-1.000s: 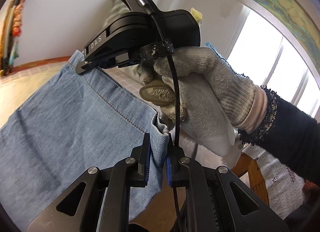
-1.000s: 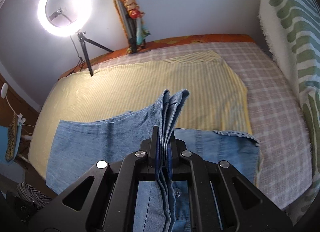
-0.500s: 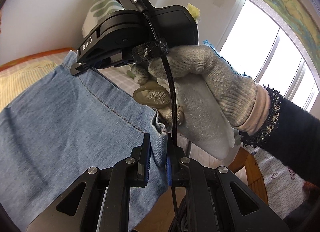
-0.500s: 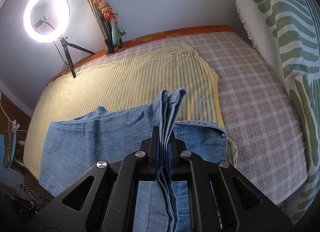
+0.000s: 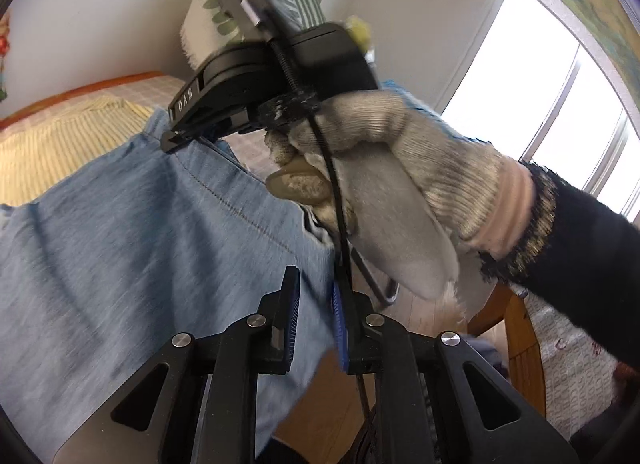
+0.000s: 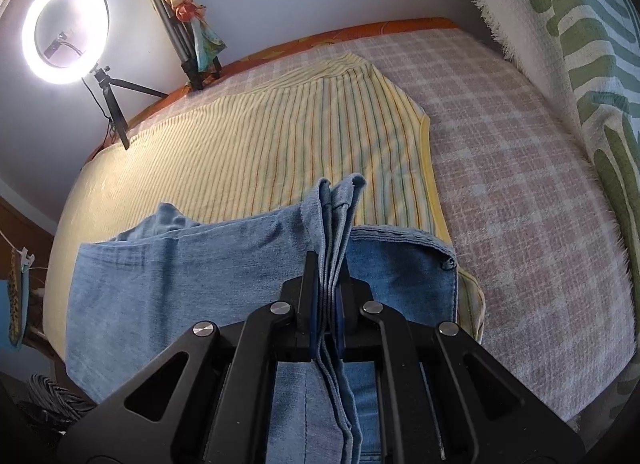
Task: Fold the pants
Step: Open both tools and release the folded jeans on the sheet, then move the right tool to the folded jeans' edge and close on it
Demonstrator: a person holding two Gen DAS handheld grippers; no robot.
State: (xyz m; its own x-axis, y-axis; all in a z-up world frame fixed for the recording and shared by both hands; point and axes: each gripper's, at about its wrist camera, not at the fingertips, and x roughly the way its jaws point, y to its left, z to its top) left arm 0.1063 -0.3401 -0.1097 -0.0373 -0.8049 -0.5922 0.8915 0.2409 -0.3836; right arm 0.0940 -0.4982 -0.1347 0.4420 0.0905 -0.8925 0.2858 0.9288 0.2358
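Observation:
Light blue denim pants (image 6: 168,284) lie partly on the bed, over a yellow striped sheet (image 6: 280,152). My right gripper (image 6: 327,284) is shut on a bunched hem of the pants, held above the layer below. In the left wrist view my left gripper (image 5: 314,304) is shut on another edge of the pants (image 5: 120,256), and the denim hangs taut between the two grippers. The right gripper (image 5: 176,140), held in a gloved hand (image 5: 392,168), shows there pinching the far corner.
A checked bedcover (image 6: 520,204) lies to the right. A green-patterned white blanket (image 6: 580,44) rises at the far right. A ring light on a tripod (image 6: 64,28) stands at the back left. A wooden chair (image 5: 516,344) stands on the floor below.
Both grippers have swung to the right with the pants. The lifted edge now sits over more of the lower denim layer, nearer the waistband.

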